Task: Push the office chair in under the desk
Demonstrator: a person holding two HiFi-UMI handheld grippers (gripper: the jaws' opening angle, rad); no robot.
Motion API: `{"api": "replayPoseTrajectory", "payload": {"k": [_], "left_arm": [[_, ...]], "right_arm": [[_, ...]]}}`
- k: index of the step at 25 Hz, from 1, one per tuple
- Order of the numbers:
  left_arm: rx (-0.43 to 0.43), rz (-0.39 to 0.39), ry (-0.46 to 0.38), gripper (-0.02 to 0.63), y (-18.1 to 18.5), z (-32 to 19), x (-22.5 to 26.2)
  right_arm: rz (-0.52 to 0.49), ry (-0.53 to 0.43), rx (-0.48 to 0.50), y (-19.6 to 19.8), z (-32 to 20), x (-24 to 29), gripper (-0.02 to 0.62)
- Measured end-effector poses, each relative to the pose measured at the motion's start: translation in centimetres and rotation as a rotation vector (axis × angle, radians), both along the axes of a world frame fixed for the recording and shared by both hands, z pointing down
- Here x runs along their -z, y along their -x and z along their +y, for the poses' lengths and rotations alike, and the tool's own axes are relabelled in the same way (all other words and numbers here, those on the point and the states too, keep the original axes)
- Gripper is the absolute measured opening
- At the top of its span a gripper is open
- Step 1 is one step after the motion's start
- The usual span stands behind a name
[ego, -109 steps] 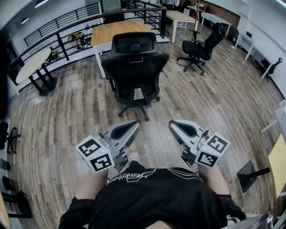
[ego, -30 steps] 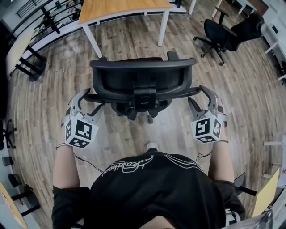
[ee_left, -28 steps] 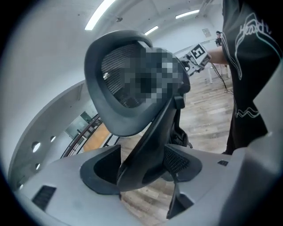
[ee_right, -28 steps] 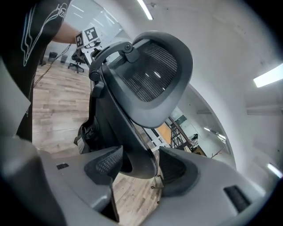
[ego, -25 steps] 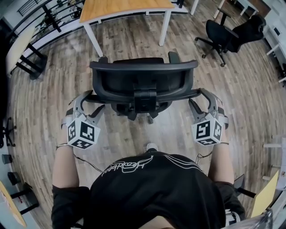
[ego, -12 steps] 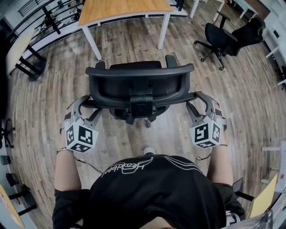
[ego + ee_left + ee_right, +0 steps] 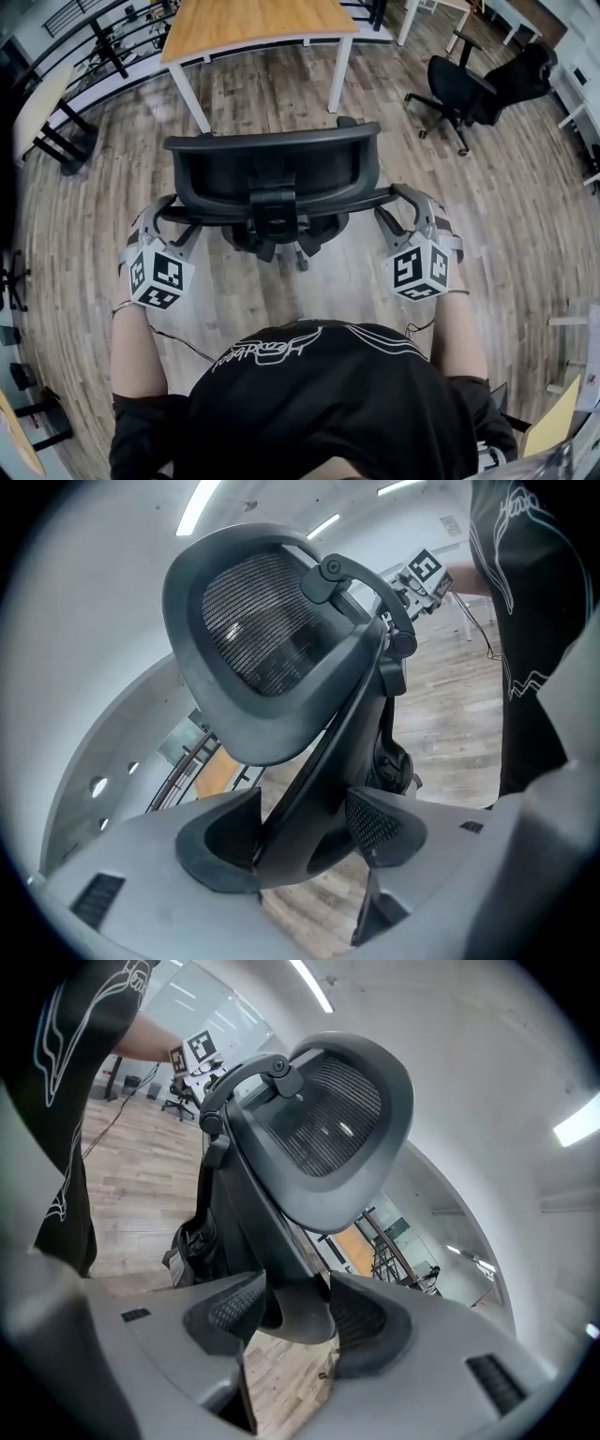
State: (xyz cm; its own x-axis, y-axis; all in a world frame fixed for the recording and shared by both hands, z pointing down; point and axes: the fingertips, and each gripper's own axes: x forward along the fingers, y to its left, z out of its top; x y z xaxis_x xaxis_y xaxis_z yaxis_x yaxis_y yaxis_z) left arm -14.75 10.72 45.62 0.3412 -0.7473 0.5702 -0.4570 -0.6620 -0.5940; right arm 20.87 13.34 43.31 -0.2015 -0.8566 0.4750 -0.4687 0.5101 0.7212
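Bright ceiling light strips point(image 7: 200, 506) are lighting the room evenly. Wide-angle lenses are bending every view and darkening the corners. The floor point(image 7: 525, 216) is showing only soft shadows.

- Chair point(image 7: 272, 173): in the head view its seat and most of its base are hidden under its own back.
- Desk point(image 7: 253, 19): the far part is cut off at 12 o'clock.
- Person point(image 7: 525, 621): the torso is cut off at 3 o'clock in the left gripper view and at 9 o'clock in the right gripper view.
- Clutter by the railing point(image 7: 112, 37) at 11 o'clock: too small to tell.
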Motion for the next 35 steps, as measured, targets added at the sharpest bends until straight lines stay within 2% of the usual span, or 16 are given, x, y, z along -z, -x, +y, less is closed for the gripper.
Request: {"api": "replayPoseTrajectory", "payload": {"k": [4, 10, 18, 24, 30, 35], "left_arm": [[0.029, -0.008, -0.043, 0.267, -0.1, -1.2, 0.4], [0.055, -0.058, -0.022, 0.267, -1.7, -6.5, 0.5], [0.051, -0.072, -0.009, 0.267, -1.7, -11.8, 0.4], [0.058, -0.065, -0.012, 0.267, -1.9, -18.3, 0.6], [0.062, -0.065, -0.027, 0.267, -1.8, -20.6, 0.8], [0.065, -0.063, -0.02, 0.267, -0.9, -25.9, 1.8]], "right_arm": [[-0.005, -0.014, 0.016, -0.2, -1.2, 0.3, 0.238], [0.0, 0.003, 0.018, -1.9, -6.3, 0.7, 0.239], [-0.006, 0.012, 0.012, -1.9, -11.0, 0.8, 0.239], [-0.003, 0.008, 0.008, -2.0, -17.9, 1.0, 0.239], [0.002, 0.017, -0.009, -2.0, -21.1, 0.8, 0.239], [0.025, 0.038, -0.021, -1.0, -27.2, 1.9, 0.239]]}}
